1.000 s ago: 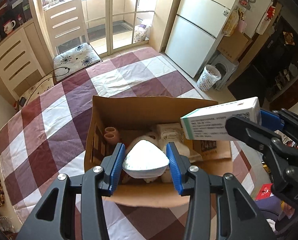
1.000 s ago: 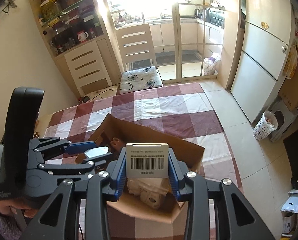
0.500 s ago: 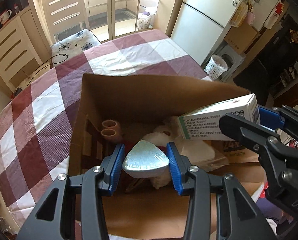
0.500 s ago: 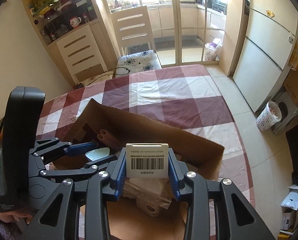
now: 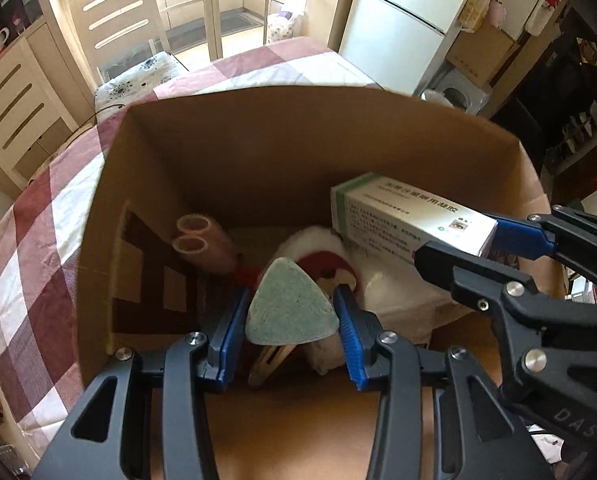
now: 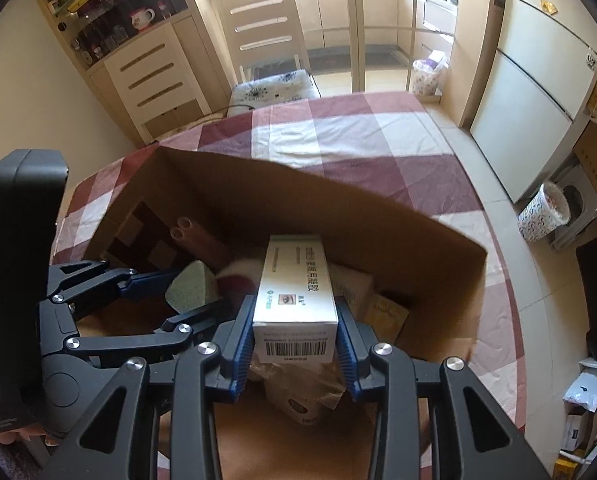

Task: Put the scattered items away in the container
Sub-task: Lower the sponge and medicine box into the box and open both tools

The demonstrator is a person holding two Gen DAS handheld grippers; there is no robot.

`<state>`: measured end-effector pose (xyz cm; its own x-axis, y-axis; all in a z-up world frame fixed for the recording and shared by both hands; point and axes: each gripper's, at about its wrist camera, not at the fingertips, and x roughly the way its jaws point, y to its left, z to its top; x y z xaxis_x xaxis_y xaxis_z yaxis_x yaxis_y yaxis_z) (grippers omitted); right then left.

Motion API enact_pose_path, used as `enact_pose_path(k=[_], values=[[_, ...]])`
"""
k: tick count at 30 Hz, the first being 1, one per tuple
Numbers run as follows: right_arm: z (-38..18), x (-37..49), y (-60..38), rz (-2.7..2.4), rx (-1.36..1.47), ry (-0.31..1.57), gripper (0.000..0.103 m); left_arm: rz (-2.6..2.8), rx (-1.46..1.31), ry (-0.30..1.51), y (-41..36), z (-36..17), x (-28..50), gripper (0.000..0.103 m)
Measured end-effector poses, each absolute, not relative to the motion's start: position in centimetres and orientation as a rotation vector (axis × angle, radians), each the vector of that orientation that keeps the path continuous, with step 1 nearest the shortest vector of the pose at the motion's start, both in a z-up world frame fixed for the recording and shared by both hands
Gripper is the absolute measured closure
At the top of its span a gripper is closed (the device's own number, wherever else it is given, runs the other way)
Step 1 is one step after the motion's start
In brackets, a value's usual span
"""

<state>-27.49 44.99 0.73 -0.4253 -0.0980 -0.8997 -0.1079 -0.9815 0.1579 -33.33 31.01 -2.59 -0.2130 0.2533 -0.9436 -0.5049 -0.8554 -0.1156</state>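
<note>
My left gripper (image 5: pixel 290 312) is shut on a pale green triangular sponge (image 5: pixel 292 308), held low inside the open cardboard box (image 5: pixel 298 136). My right gripper (image 6: pixel 296 328) is shut on a white and green medicine carton (image 6: pixel 296 300), its barcode end towards the camera, also down inside the cardboard box (image 6: pixel 338 208). From the left wrist view the medicine carton (image 5: pixel 406 216) and the right gripper (image 5: pixel 458 244) come in from the right. From the right wrist view the sponge (image 6: pixel 190 286) and the left gripper (image 6: pixel 190 292) sit to the left.
Inside the box lie two pink rolls (image 5: pixel 206 244), a red and white soft item (image 5: pixel 326 256), white packets (image 5: pixel 398 292) and a brown bag (image 6: pixel 302 396). The box stands on a checked tablecloth (image 6: pixel 358 132). A chair (image 6: pixel 270 40) and a fridge (image 6: pixel 538 80) stand beyond the table.
Both grippers have sunk from above the box rim down into the box, still holding the sponge and the carton. The box walls now fill much more of each view.
</note>
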Motion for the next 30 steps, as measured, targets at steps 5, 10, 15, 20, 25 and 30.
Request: enact_pose_path(k=[5, 10, 15, 20, 25, 30], values=[[0.6, -27.3, 44.9, 2.633, -1.703, 0.302, 0.066, 2.102, -1.580, 0.296, 31.0, -3.0, -33.1, 0.058], [0.7, -27.4, 45.1, 2.631, -1.707, 0.334, 0.065, 2.098, -1.583, 0.290, 31.0, -2.9, -33.1, 0.055], [1.3, -27.3, 45.6, 2.614, -1.716, 0.410, 0.064, 2.089, -1.570, 0.294, 31.2, -2.3, -32.6, 0.043], [2.9, -26.6, 46.3, 2.607, -1.698, 0.493, 0.062, 2.100, -1.549, 0.299, 31.1, -0.8, -31.9, 0.038], [4.8, -25.5, 47.0, 2.619, -1.658, 0.566, 0.061, 2.129, -1.535, 0.292, 30.4, 1.1, -30.7, 0.031], [6.5, -23.8, 47.0, 2.624, -1.621, 0.557, 0.059, 2.148, -1.560, 0.264, 29.1, 2.2, -29.1, 0.030]])
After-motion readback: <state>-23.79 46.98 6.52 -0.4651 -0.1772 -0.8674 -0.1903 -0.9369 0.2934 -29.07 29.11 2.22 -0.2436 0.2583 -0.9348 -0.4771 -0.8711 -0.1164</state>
